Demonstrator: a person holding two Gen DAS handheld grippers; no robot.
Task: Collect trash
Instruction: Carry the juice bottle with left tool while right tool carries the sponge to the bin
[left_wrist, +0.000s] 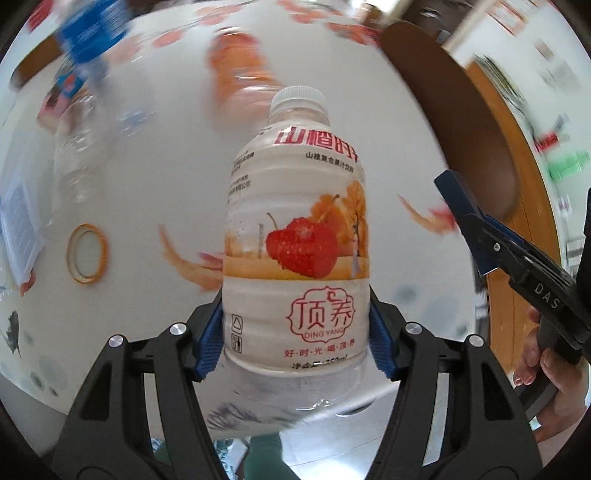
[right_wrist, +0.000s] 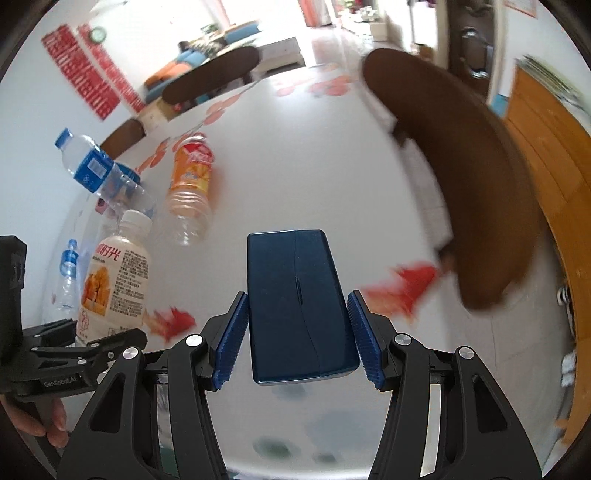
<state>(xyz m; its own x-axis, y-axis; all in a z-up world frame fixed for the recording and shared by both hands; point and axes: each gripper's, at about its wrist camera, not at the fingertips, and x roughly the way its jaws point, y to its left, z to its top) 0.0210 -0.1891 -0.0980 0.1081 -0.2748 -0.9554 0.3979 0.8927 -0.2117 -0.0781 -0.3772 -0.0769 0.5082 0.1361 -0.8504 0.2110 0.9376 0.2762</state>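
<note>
Trash in hand first: the left gripper (left_wrist: 295, 343) clamps a hawthorn drink bottle (left_wrist: 295, 236) near its base, blue pads tight on both sides, lifted above the white table (left_wrist: 155, 177). The right gripper (right_wrist: 297, 336) grasps a dark blue box (right_wrist: 299, 306) between its pads. Farther out on the table lie an orange-labelled bottle (right_wrist: 190, 184) and a blue-labelled water bottle (right_wrist: 99, 173), a rubber band (left_wrist: 87, 253) nearby, brown chairs (right_wrist: 472, 177) beyond
</note>
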